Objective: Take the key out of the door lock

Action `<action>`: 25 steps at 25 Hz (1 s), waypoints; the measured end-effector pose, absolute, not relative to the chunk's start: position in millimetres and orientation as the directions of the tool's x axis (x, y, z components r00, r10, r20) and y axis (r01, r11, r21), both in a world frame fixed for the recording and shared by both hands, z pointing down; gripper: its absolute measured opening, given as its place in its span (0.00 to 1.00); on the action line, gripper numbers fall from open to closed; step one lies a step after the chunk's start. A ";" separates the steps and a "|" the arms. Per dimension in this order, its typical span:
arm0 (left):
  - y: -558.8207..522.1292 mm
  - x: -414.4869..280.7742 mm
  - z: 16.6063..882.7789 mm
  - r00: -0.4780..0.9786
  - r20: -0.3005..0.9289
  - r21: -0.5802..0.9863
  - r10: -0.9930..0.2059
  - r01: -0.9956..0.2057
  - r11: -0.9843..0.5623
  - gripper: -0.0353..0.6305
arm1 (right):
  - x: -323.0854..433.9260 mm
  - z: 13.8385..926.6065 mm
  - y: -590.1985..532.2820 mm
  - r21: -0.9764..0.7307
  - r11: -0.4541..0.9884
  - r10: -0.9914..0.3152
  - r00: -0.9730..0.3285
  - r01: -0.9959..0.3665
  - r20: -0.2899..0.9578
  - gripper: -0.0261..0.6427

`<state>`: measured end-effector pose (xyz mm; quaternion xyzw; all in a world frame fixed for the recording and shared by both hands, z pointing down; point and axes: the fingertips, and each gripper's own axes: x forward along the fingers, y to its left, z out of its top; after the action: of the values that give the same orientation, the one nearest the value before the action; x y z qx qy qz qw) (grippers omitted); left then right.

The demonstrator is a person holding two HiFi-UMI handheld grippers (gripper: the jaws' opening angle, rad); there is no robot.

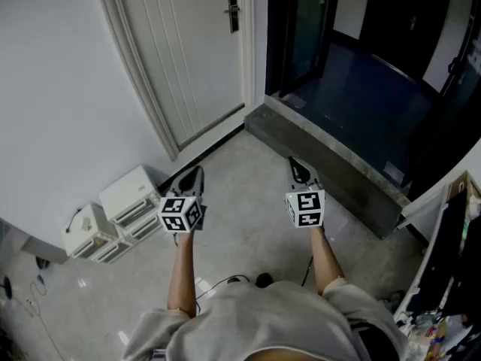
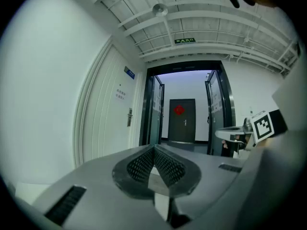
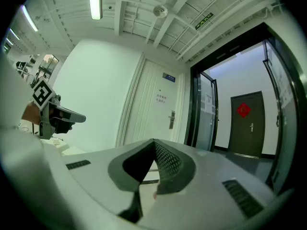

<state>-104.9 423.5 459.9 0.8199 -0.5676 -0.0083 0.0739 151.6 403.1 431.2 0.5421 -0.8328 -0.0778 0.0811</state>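
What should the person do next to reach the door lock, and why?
Probably step toward the white door: its lock is far off, no key can be made out, and the left gripper and right gripper are both shut and empty.

A white panelled door [image 1: 199, 59] with a dark metal lock plate [image 1: 233, 12] stands in a plain white wall [image 1: 60, 89] above a pale grey speckled concrete floor [image 1: 248, 232]. Black-and-white square markers pattern the grey left gripper [image 1: 194, 176] and the grey right gripper [image 1: 297, 165], whose dark pads [image 2: 165, 166] carry a fine mesh texture. Down the corridor, a dark door [image 2: 182, 123] bears a red ornament [image 2: 179, 110] beneath a green ceiling sign [image 2: 184, 40]. The person's sweatshirt [image 1: 263, 318] is light grey.
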 end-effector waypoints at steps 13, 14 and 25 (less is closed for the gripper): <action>420.4 -92.0 465.8 0.356 0.084 0.112 -0.931 -0.931 -0.346 0.08 | 156.8 429.8 397.7 0.197 0.411 -0.910 -0.414 -0.890 0.030 0.07; 420.1 -90.3 465.1 0.355 0.084 0.112 -0.931 -0.932 -0.345 0.08 | 158.2 429.6 397.0 0.192 0.413 -0.909 -0.416 -0.890 0.024 0.07; 410.4 -55.8 469.6 0.343 0.089 0.123 -0.935 -0.935 -0.332 0.08 | 187.9 439.2 382.7 0.155 0.437 -0.898 -0.439 -0.886 0.024 0.07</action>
<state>-55.8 410.4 469.6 0.8160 -0.5730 0.0012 0.0759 187.9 382.7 439.2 0.5271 -0.8462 -0.0596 0.0514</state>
